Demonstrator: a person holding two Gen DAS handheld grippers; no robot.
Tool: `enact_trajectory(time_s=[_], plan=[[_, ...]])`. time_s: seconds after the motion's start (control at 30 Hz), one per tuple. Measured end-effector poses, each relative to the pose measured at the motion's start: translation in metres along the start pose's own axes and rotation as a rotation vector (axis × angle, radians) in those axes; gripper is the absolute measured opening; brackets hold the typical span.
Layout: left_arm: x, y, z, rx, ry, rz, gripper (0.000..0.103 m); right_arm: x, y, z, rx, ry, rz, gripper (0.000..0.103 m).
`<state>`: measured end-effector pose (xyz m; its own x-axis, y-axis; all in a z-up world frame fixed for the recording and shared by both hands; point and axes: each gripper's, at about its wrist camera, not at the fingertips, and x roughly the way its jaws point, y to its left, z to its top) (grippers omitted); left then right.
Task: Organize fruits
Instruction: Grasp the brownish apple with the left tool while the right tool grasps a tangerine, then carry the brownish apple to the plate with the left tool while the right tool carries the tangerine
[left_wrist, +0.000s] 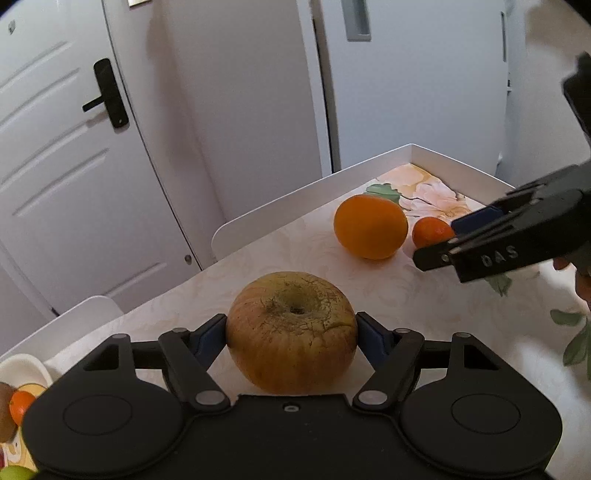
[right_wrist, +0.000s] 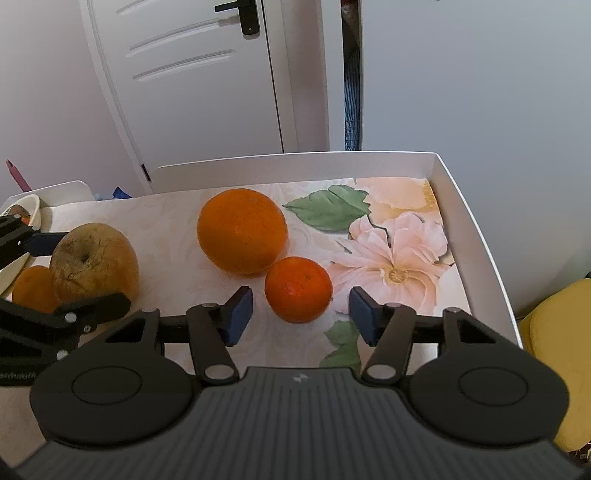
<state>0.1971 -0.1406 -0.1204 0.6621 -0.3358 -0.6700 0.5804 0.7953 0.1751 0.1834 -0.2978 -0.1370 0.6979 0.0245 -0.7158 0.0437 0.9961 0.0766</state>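
Left wrist view: left gripper (left_wrist: 291, 334) nearest, blue pads (left_wrist: 208, 338) pressed against both sides of the wrinkled apple (left_wrist: 291, 332), which sits on the floral table (left_wrist: 166, 314), stem hollow up; jaws partly closed, holding it. Farther right, big orange (left_wrist: 370, 226), small mandarin (left_wrist: 430, 231) just beside it. Right gripper (left_wrist: 454, 240) comes in from the right at the mandarin. Bowl (left_wrist: 22, 365) with fruit at near left edge. White door (left_wrist: 66, 166) far behind.

Right wrist view: right gripper (right_wrist: 301, 314) near, jaws about half open, mandarin (right_wrist: 298, 289) between pads (right_wrist: 240, 314) with gaps either side, not gripped. Orange (right_wrist: 242, 230) touching it, farther left. Apple (right_wrist: 94, 264) left, another mandarin (right_wrist: 35, 288) beside it.
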Motion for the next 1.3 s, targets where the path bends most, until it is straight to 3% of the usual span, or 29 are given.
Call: enact_trajectory(time_s=[0.2,0.37,0.77,1.3], plan=[[0.000,0.004,0.001,-0.020,0.011,-0.009,0.078,0.006,0.006,0.001,-0.013,-0.017,-0.026,0.069],[0.001,0.005,0.003,-0.023,0.019,-0.011,0.078,0.006,0.007,0.002,-0.006,-0.028,-0.042,0.054],[-0.003,0.006,0.004,-0.026,0.035,-0.009,0.077,-0.012,0.013,0.006,0.012,-0.032,-0.069,0.054],[-0.056,0.025,0.014,-0.090,-0.066,-0.003,0.077,-0.066,0.054,0.031,0.018,-0.073,-0.052,0.054]])
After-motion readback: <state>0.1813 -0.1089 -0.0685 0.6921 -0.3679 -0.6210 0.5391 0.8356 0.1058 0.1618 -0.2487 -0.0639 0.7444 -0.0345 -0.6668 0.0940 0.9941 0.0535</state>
